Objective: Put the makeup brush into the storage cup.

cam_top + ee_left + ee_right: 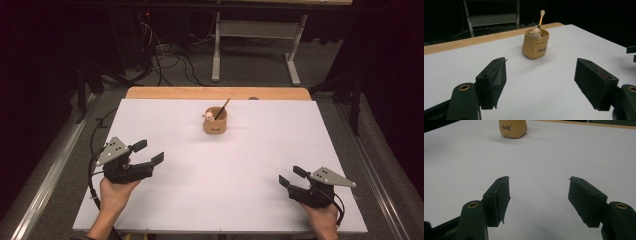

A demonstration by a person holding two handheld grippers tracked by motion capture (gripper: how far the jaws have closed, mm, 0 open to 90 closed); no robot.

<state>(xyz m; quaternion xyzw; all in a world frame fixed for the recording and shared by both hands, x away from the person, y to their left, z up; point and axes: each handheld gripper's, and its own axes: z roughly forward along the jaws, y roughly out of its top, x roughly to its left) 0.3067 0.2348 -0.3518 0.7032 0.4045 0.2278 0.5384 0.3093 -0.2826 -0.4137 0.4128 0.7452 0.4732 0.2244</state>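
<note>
Nearest the person, the left gripper (149, 152) and right gripper (291, 176) rest low over the white table (250, 150), one at each near corner, well apart. Both have their jaws spread wide with only bare table between them. Farther out, near the middle of the far edge, stands a tan pouch (215, 121), upright, holding a small figure (535, 32) and a stick (541, 18) that leans out of its mouth. Nothing lies between either gripper and the pouch. Beyond the table, cables (165, 60) trail on the floor.

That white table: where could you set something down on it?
Almost anywhere. The white table lies bare between the left gripper and right gripper, and both sides of the tan pouch. Only that pouch occupies the far middle.
</note>
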